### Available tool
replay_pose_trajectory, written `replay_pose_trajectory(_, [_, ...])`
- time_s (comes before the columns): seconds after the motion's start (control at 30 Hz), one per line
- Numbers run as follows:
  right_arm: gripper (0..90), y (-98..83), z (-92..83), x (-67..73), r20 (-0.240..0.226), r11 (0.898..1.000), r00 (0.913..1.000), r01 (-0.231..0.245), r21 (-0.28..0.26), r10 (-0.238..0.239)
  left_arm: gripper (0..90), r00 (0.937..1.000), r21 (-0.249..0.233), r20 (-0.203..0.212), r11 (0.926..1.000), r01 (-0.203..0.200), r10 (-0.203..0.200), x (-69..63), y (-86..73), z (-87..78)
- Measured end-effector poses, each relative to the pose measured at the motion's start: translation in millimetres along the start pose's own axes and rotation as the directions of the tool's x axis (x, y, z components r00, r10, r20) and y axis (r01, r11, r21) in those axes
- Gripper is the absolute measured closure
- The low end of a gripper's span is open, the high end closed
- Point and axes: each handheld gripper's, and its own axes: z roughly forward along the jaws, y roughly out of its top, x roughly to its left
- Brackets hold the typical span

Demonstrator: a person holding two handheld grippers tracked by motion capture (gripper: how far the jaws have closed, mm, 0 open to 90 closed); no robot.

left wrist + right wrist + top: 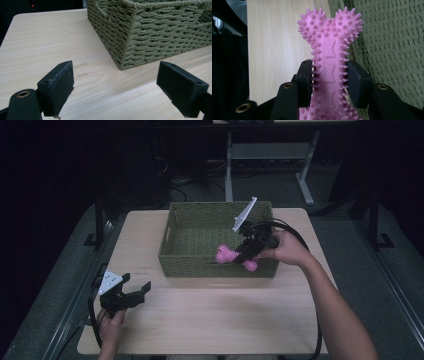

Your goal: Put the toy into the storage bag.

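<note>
- Dark room all around, with a pale wood-grain worktop (210,320) lit in the middle and some metal desk legs and cables in the gloom behind it.
- On the far half of the worktop sat a green woven basket (175,245): rectangular, rope-like weave, thick braided rim, and a handle slot cut into its short wall.
- Right tongs (246,254) were pinching a pink bone toy (329,65) around its narrow shaft, pads pressed in from both sides.
- That toy looked like soft rubber, covered in little nubby spikes, with lobed knobs at each end and small bone shapes embossed down the middle.
- From the high view the toy hung right at the basket's near wall, one end over the inside and the other end (251,265) in front of the wall. Couldn't honestly tell whether it touched the rim.
- Progress, as I'd judge it: the grab was done, and the toy was either halfway in or halfway out of the basket. What was left was clearing that wall and setting it down.
- Left tongs (136,289) were spread wide with nothing between them, parked low over the near-left worktop and aimed at the basket's corner. Their pads (60,87) were matte black blocks with scuffed edges.
</note>
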Motion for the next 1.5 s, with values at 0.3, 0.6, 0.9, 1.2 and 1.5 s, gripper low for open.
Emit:
replay_pose_trajectory(0.3, [58.0,7.4,-5.3,-9.3,0.004,1.000,1.0000,-0.004,-0.007,0.004,13.9,1.0000,-0.001,0.000,1.0000,0.002,-0.002,0.5,-0.1,-0.2])
replay_pose_trajectory(0.6, [58.0,10.6,-7.0,-22.9,0.007,1.000,0.9997,-0.022,-0.003,0.022,13.9,1.0000,0.000,-0.003,1.0000,0.003,-0.003,0.5,0.2,0.7])
replay_pose_trajectory(0.9, [58.0,13.2,-5.8,-35.8,0.003,0.999,0.9992,-0.041,0.010,0.041,13.9,1.0000,-0.002,-0.003,1.0000,0.005,-0.005,0.5,0.4,0.9])
replay_pose_trajectory(1.2, [58.0,22.4,-11.2,-46.0,0.015,0.999,0.9987,-0.049,0.019,0.049,13.9,1.0000,-0.004,-0.003,1.0000,0.008,-0.008,1.4,0.4,0.4])
replay_pose_trajectory(1.5, [58.0,23.4,-4.2,-58.5,0.006,0.998,0.9985,-0.055,0.015,0.055,13.9,0.9999,0.000,-0.007,1.0000,0.010,-0.010,2.3,-0.2,0.3])
